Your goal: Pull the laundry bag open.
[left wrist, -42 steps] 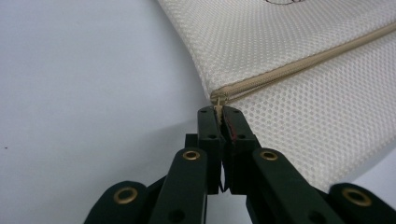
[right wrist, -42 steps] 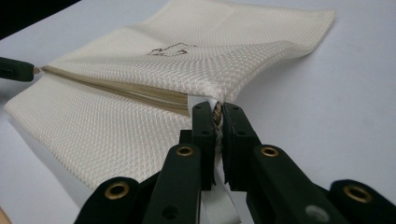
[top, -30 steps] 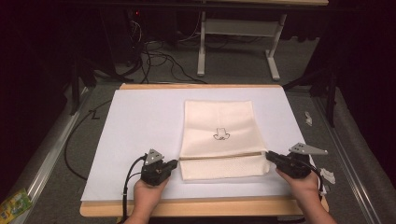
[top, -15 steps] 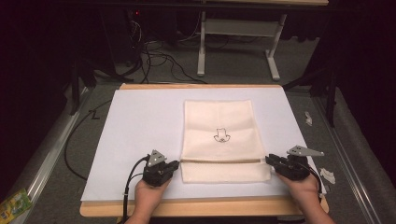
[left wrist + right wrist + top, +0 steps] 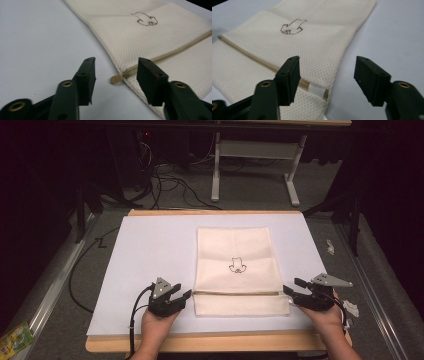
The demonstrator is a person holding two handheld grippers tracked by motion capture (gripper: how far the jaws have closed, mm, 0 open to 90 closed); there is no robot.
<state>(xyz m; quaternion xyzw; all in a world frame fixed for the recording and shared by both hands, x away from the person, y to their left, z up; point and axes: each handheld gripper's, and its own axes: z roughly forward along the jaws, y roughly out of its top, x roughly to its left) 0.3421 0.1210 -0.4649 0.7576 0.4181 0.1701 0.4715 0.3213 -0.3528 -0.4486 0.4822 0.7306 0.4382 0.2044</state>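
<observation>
Cloth first: a cream mesh bag (image 5: 236,270) lies flat at the centre of the high view on a pale sheet (image 5: 150,255) that covers a wooden-edged table (image 5: 215,342), with a small dark line drawing (image 5: 237,265) printed near its middle. A zipper (image 5: 235,292) runs across the bag's lower part, from left to right in that frame, and the strip of mesh below it sits nearest the person. The left gripper (image 5: 182,296) rests low and left of centre in the high view, just beside the bag's lower left corner, held by the left hand (image 5: 157,327). From its own camera the left gripper (image 5: 116,72) stands with its jaws spread apart and nothing between them but the tan zipper tab (image 5: 115,79), which pokes out past the bag's edge in the lower middle of that frame; the jaws do not touch it. The right gripper (image 5: 294,289) is at the lower right of the high view, just beside the bag's lower right corner, in the right hand (image 5: 327,320). In the right gripper view the right gripper (image 5: 327,72) is likewise released, jaws wide, and the zipper's other end (image 5: 319,91) with its pale patch lies between them at the bottom centre, apart from both. Cables (image 5: 165,180) sprawl on the floor in the upper left of the high view.
</observation>
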